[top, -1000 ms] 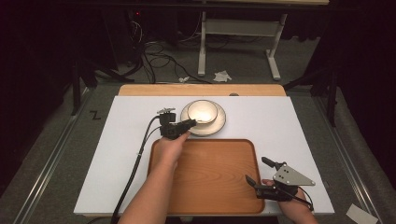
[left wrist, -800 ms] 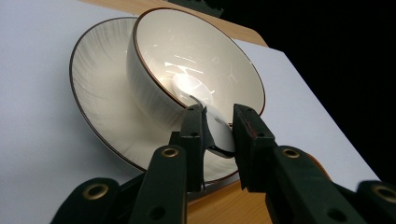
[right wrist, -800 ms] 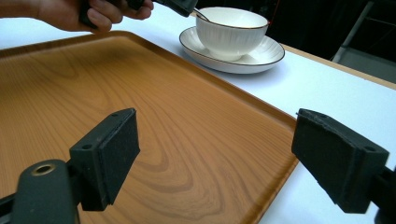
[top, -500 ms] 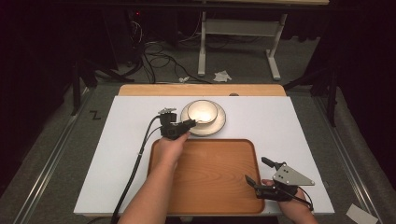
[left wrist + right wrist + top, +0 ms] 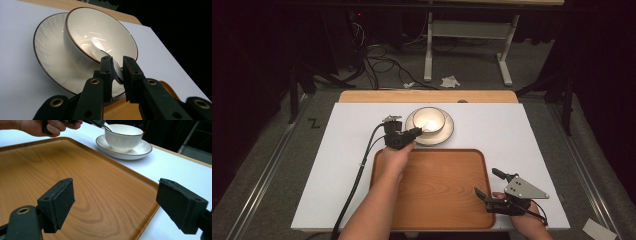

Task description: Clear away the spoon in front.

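Spoon handle [image 5: 117, 71] sits between the left gripper [image 5: 117, 67] pads, whose jaws have just been closing and seem to pinch it now (the contact is hard to judge). Its long axis runs from the gripper up into the bowl [image 5: 100, 35] on the saucer [image 5: 50, 62], the scoop end resting inside. The right gripper [image 5: 115, 202] hangs wide apart over the tray [image 5: 87, 182], well away.

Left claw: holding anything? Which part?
The left claw, whose jaws have just been closing, has the spoon by its handle end; the spoon's scoop lies in the bowl. Right claw holds nothing.
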Action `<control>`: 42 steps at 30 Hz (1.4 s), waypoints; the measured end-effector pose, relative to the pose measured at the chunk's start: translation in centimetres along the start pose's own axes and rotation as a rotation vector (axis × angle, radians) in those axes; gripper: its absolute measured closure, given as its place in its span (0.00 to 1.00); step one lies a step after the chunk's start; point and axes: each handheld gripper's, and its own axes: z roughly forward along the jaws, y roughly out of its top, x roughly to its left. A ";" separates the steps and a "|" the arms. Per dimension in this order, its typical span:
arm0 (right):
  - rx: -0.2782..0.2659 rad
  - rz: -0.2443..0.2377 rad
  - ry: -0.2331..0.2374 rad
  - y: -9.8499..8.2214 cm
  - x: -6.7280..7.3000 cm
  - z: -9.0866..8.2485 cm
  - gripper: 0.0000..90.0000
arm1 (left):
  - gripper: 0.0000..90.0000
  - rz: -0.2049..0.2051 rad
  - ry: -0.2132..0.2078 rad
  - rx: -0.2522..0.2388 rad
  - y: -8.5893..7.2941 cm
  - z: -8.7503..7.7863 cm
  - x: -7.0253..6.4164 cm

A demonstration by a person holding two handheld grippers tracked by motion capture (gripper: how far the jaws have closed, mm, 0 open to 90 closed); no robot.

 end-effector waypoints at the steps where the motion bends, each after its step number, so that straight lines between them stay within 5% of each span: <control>1: -0.001 0.000 0.000 0.0 0.0 0.0 0.18 | 0.94 -0.004 0.000 -0.005 0.0 0.0 -0.1; 19: -0.006 -0.004 0.000 0.0 -0.1 0.0 0.18 | 0.96 0.033 -0.022 -0.018 0.0 0.0 -0.7; 42: 0.000 0.003 -0.002 0.0 0.0 0.0 0.18 | 0.96 0.270 -0.021 -0.125 0.7 -4.1 -2.3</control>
